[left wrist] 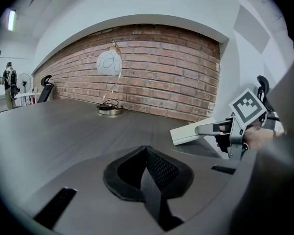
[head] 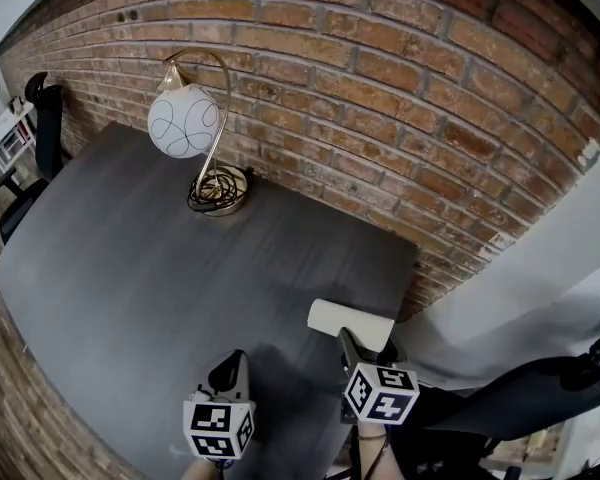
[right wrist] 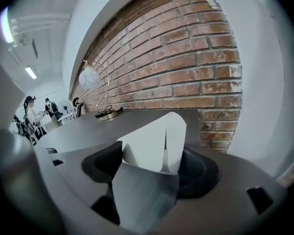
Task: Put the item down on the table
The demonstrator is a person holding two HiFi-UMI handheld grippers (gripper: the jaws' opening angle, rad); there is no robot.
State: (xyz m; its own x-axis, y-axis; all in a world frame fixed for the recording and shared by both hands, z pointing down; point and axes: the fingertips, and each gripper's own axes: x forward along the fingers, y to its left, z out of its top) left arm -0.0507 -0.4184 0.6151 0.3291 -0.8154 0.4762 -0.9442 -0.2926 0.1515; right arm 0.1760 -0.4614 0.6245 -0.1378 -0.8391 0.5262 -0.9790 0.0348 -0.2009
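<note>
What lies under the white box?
The dark table, near its right edge. The white box covers its own underside, so whether it touches the table cannot be seen.

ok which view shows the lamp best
The head view: the lamp is large there, with its white globe, curved brass stem and cord-coiled base all clear. The left gripper view shows it whole but small and distant. In the right gripper view it is tiny, off to the left.

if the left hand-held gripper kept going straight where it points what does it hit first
Probably the bare table top just ahead, well short of the lamp; depth is unclear.
</note>
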